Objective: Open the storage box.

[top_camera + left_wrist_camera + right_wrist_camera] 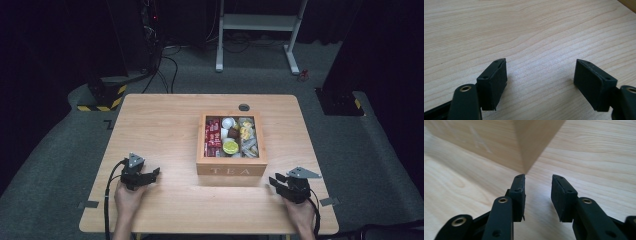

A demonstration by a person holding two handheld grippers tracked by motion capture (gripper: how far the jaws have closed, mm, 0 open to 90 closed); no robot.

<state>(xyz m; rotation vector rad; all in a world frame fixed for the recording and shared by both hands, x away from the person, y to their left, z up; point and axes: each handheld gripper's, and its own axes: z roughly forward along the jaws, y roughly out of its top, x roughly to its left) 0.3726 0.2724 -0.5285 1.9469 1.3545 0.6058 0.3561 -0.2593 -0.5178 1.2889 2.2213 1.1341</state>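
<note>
at the near edge of the wooden counter (150,115) two hands hold the tools. the wooden box (231,169) marked tea sits mid-counter, open, with packets and small cups inside. the left claw (153,173) gapes wide over bare wood, empty. the right claw (273,180), moderately parted and empty, points at the box's near right corner.

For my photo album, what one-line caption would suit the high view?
Two hand-held tools, left and right, rest open on a wooden table either side of an open tea box.
</note>
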